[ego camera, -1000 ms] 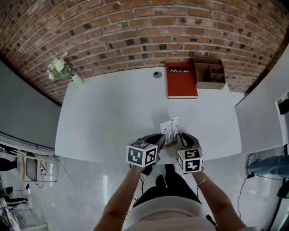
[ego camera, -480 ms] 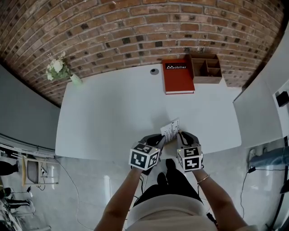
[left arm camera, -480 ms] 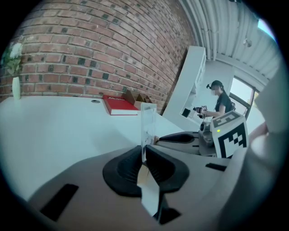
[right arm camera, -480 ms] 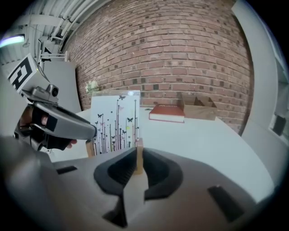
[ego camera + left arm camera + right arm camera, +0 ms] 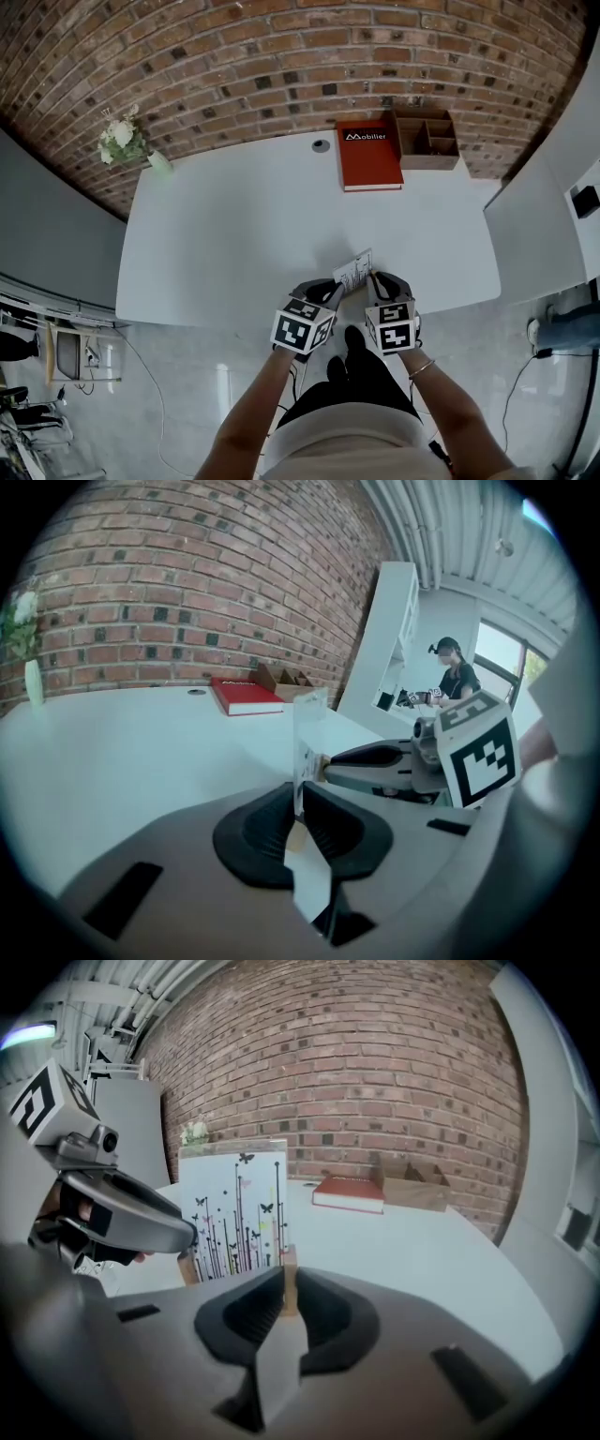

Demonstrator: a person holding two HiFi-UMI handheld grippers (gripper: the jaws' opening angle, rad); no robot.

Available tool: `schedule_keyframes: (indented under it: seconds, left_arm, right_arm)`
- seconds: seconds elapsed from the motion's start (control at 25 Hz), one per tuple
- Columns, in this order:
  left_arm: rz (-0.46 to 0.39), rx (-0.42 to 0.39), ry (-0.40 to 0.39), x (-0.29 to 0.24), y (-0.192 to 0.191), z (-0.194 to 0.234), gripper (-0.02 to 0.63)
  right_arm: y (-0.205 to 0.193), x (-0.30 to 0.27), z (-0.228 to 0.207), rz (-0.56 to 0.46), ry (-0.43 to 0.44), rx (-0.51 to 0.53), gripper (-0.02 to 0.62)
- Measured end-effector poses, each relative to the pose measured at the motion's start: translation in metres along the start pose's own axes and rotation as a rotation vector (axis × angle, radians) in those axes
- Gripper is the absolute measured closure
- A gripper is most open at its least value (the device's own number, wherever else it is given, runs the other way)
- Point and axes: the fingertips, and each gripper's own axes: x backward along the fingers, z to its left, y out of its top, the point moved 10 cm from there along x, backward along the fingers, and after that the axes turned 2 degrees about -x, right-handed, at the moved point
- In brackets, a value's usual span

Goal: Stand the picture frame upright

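Near the front edge of the white worktop (image 5: 244,225), just before the person: picture frame (image 5: 353,272), nearly upright, held between both tongs. Gripped at its thin left edge by the left tongs (image 5: 330,289), closed, with the pads pressing on both faces. Gripped at the small wooden piece of its lower right corner by the right tongs (image 5: 377,281), also closed tight on it. On the front of the frame: white sheet with black stems and small butterflies, clear in the right gripper view. Cannot tell whether touching the worktop or raised a little above it. Far back on the worktop, well apart from the frame: red book (image 5: 369,156) lying flat, wooden box (image 5: 427,139) with compartments just beside it on the right, vase (image 5: 159,165) with white flowers at the back left corner. Behind all, brick wall (image 5: 281,56).
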Motion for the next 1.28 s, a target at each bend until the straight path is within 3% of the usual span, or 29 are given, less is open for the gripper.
schedule_keyframes:
  seconds: [0.28,0.84,1.16,1.28]
  left_arm:
    - [0.019,-0.076,0.026,-0.005,0.006,0.004,0.578]
    - [0.041,-0.15,0.035,-0.018,0.02,0.019,0.571]
    - [0.011,-0.142,0.031,-0.017,0.02,0.021,0.568]
    - [-0.043,-0.089,0.022,-0.013,0.022,0.023,0.521]
  right_arm:
    - [-0.004,0.003,0.003,0.002,-0.016,0.042,0.548]
    - [0.0,0.0,0.003,0.0,-0.024,0.067,0.548]
    - [-0.007,0.0,0.0,0.028,-0.023,0.037,0.548]
    - [-0.012,0.005,-0.004,0.003,-0.019,-0.025,0.548]
